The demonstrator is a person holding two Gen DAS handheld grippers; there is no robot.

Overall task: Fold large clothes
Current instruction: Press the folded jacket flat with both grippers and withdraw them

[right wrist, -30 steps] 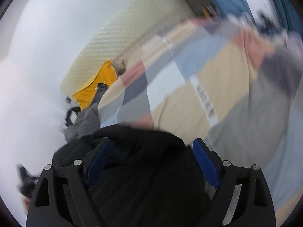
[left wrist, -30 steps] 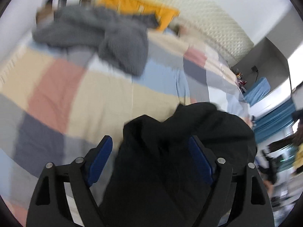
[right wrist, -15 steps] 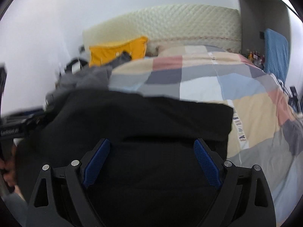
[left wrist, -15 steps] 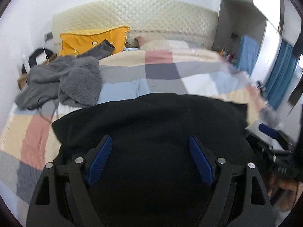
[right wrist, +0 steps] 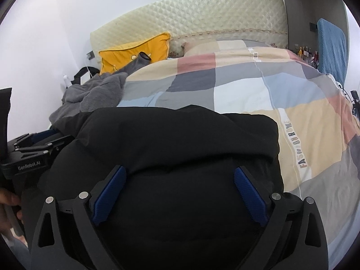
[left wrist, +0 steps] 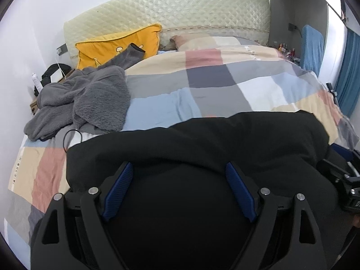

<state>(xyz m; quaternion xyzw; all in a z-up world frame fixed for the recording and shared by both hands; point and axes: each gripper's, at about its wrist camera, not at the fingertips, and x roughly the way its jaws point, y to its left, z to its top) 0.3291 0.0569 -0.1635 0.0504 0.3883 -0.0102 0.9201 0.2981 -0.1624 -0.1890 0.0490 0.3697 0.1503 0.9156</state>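
Note:
A large black garment [left wrist: 202, 144] is spread across the near end of the bed and fills the lower half of both views [right wrist: 180, 135]. My left gripper [left wrist: 178, 168] is open, its blue pads wide apart with black cloth bunched between and under them. My right gripper [right wrist: 180, 173] is open too, the cloth lying between its blue pads. Each gripper shows at the edge of the other's view, the right one in the left wrist view [left wrist: 342, 171] and the left one in the right wrist view [right wrist: 33, 155]. The garment's near part is hidden under the grippers.
The bed has a checked quilt [left wrist: 213, 83] of pastel squares. A grey fleece garment [left wrist: 90, 99] is heaped at the left, by a yellow pillow [left wrist: 119, 42] and a quilted cream headboard [left wrist: 180, 9]. A blue curtain [left wrist: 347, 76] hangs at the right.
Both grippers swung from tilted, blurred views to face the headboard squarely. The black garment went from a bunched heap to a wide spread across the near bed.

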